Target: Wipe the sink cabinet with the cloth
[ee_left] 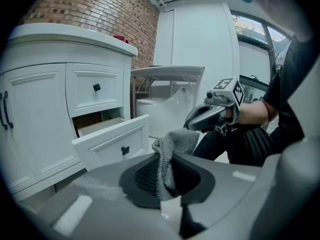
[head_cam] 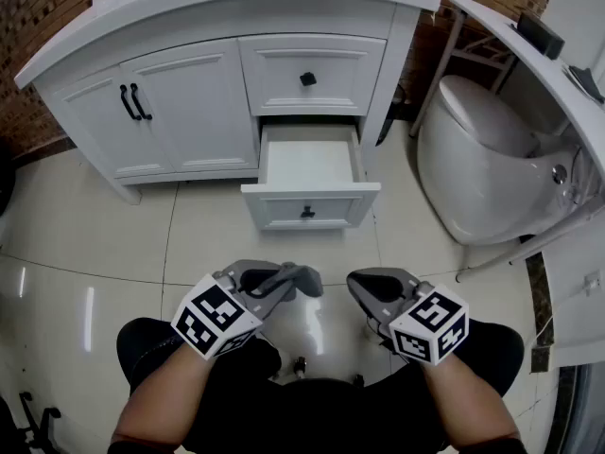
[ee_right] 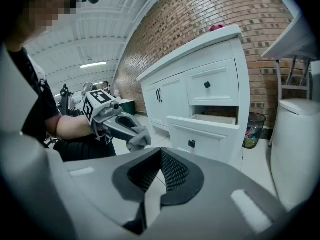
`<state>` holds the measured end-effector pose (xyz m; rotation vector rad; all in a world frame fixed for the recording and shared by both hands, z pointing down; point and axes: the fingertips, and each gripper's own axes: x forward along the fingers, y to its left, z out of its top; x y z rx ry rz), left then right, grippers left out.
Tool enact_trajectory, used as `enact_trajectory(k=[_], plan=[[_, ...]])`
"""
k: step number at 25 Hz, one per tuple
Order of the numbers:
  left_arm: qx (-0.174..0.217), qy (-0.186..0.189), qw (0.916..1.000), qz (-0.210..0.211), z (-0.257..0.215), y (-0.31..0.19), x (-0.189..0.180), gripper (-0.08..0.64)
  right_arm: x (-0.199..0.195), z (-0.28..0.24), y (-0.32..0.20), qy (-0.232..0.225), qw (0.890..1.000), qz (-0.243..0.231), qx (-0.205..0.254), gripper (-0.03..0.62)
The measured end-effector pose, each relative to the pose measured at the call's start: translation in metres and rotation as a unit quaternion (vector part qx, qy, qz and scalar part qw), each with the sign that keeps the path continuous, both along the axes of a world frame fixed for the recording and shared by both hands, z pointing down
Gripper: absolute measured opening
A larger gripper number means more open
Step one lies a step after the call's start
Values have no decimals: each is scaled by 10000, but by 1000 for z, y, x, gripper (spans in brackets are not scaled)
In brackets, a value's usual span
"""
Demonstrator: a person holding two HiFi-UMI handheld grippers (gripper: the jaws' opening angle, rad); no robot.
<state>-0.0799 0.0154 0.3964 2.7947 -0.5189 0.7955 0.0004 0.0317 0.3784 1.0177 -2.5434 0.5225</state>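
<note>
Left tool (head_cam: 284,282) is clamped shut on the grey knitted cloth (head_cam: 301,277). A fold is pinched between the pads, and the rest bunches up past the tips. It's held in the air above the glossy pale tiled floor (head_cam: 85,244), well short of the white wooden sink cabinet (head_cam: 189,102) and touching nothing on it.

Right tool (head_cam: 364,287) has its tips together w/ nothing between them. It sits just beside the left one, on the side toward the white toilet (head_cam: 482,159).

Key relation: the cabinet lies straight ahead of both tools, w/ its long axis running left-right across my line of reach. Its open lower drawer (head_cam: 310,206) sticks out toward me, so that drawer front is the closest cabinet face, roughly ahead of the gap between the tools.

Both tools are abt equally far from it, but only the left carries the cloth, so I reckon the left does the wiping. It needs a forward reach, then strokes along the cabinet's length.

Wiping not yet begun, by my read.
</note>
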Motion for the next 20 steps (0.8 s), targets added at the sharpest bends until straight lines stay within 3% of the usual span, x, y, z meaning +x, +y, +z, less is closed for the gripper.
enact_trajectory(k=[12,20], plan=[[16,109,9998,146,-13,-8,16,38,6,-6,-10,-134,9997,130,-147,5],[736,-220,9968,222,-65,-72,8,37,-12,-73,-55,-145,9993,-220,269,5]])
